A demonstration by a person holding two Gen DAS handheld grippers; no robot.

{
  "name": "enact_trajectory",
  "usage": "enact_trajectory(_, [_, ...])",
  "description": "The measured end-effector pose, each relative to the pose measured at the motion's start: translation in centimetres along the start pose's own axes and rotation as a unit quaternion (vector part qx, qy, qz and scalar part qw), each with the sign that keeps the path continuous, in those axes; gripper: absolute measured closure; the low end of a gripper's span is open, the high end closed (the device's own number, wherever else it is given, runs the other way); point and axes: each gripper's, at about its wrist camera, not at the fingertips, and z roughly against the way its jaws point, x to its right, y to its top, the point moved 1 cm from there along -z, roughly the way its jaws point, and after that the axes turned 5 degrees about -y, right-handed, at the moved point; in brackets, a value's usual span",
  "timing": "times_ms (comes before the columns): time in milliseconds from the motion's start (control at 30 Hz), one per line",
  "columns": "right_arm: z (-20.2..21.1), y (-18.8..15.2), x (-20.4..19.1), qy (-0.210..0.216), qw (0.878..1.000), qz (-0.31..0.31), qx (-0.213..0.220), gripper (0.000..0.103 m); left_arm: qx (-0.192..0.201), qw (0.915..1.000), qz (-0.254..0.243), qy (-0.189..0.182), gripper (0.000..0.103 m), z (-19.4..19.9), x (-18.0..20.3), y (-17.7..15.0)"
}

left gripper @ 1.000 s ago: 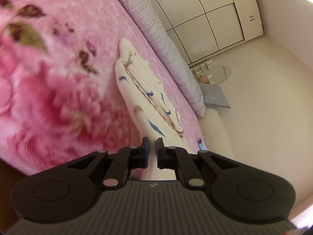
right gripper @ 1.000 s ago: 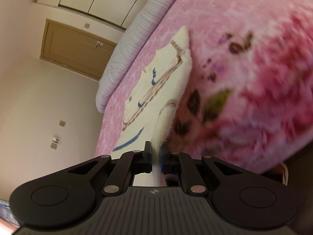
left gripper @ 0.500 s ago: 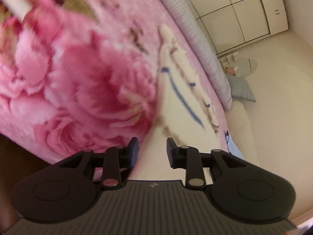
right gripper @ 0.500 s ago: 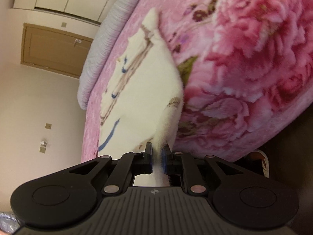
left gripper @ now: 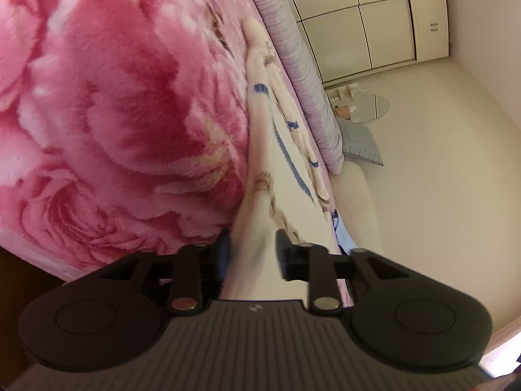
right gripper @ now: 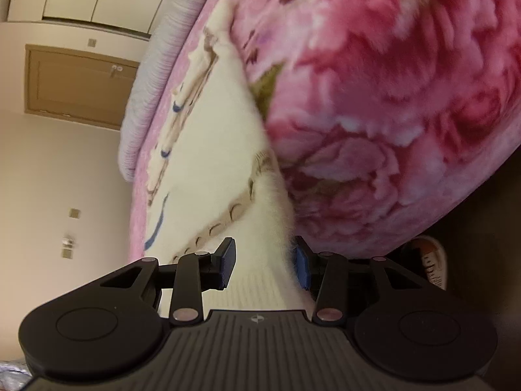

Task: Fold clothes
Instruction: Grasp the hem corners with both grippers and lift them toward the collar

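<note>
Cream fleece garment (right gripper: 208,150) lies flat along the pink floral bed (right gripper: 390,114), its near hem between the spread, empty fingers of both the left gripper (left gripper: 252,251) and right gripper (right gripper: 263,262), so further folds seemingly remain.

Left tongs (left gripper: 252,249) opened wider, right tongs (right gripper: 263,262) released white garment (right gripper: 208,150), both nearer the bed edge
</note>
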Motion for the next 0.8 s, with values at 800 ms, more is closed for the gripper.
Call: enact_trajectory(800, [-0.3,16.5,-14.7,0.084,0.985,0.099,0.115,0.093,0.050,0.9978,-0.038,-0.021,0.091,-9.0,11.6,18.1])
